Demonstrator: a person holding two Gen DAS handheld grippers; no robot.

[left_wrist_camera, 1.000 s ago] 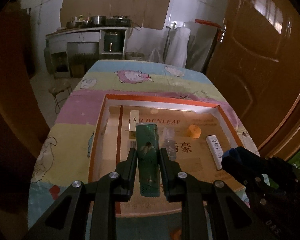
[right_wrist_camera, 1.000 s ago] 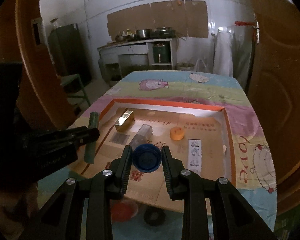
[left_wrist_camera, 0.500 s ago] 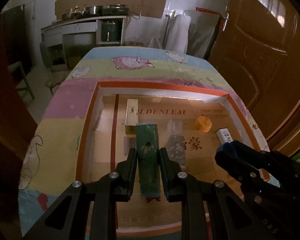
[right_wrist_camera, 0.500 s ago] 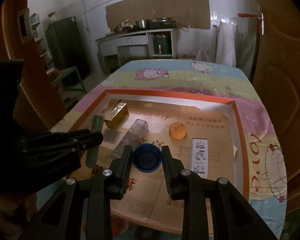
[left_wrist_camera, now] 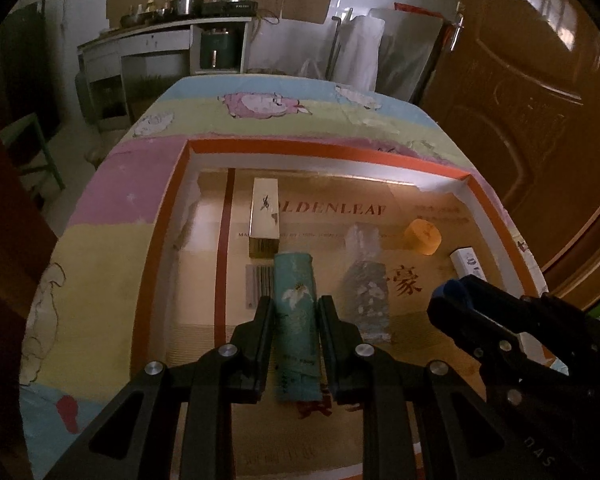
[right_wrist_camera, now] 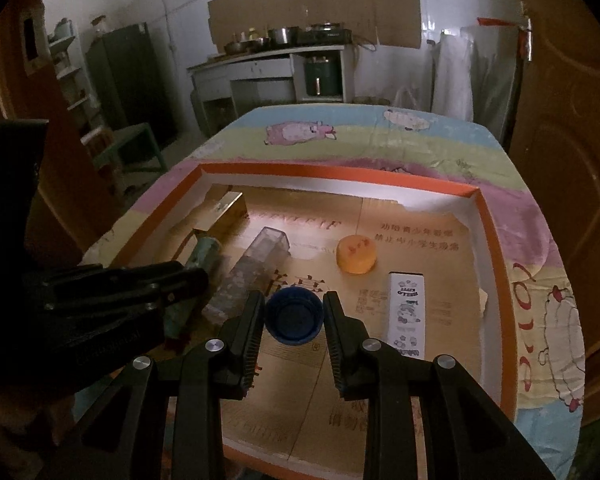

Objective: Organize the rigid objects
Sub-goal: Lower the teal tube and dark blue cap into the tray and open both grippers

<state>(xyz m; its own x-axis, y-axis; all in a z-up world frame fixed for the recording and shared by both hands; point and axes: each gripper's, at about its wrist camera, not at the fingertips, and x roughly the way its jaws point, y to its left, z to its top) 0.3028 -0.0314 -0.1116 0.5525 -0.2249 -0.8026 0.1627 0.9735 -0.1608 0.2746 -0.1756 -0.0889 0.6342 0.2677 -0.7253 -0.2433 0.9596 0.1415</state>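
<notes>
My left gripper (left_wrist_camera: 294, 304) is shut on a teal box (left_wrist_camera: 294, 300) and holds it low over the floor of the orange-rimmed cardboard tray (left_wrist_camera: 324, 150), just in front of a gold box (left_wrist_camera: 265, 222). My right gripper (right_wrist_camera: 294, 300) is shut on a blue bottle cap (right_wrist_camera: 294, 314) over the tray's middle (right_wrist_camera: 340, 170). In the tray lie a clear plastic box (left_wrist_camera: 366, 280) (right_wrist_camera: 256, 264), an orange cap (left_wrist_camera: 422, 236) (right_wrist_camera: 357, 254) and a white printed box (right_wrist_camera: 407, 314) (left_wrist_camera: 469, 262).
The tray sits on a table with a pastel cartoon cloth (left_wrist_camera: 268, 106). A brown door (left_wrist_camera: 540, 100) stands close on the right. A counter with pots (right_wrist_camera: 276, 44) and a green chair (right_wrist_camera: 134, 146) stand beyond the table.
Both grippers have moved forward and down over the tray with their objects. The teal box now sits close behind the gold box; the blue cap is farther into the tray.
</notes>
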